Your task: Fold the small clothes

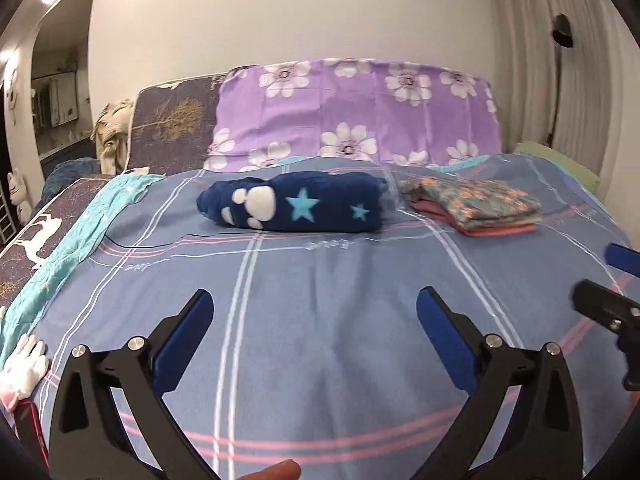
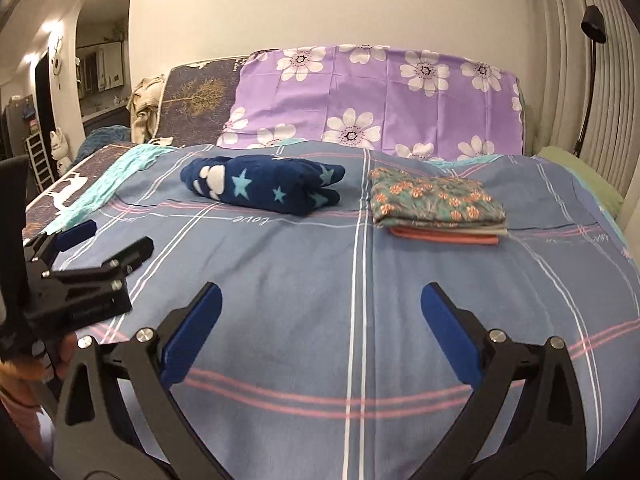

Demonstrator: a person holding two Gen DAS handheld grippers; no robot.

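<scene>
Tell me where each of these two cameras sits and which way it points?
Left wrist view: sits on the left tool, open, facing the bed's far wall; a fingertip and the right tool show.
Right wrist view: sits on the right tool, open, facing likewise; the left tool shows.
Both share the navy star garment, the flowered folded pile and the purple pillow.

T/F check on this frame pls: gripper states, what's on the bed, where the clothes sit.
1. Both the left gripper and the right gripper are open and empty. True.
2. The navy fleece garment with stars and paw prints is spread out flat. False: it lies bundled.
3. The teal floral folded cloth tops a stack above a coral-pink folded piece. True.
4. The stack lies left of the navy garment. False: right.
5. Everything rests on the blue plaid bedsheet. True.
</scene>
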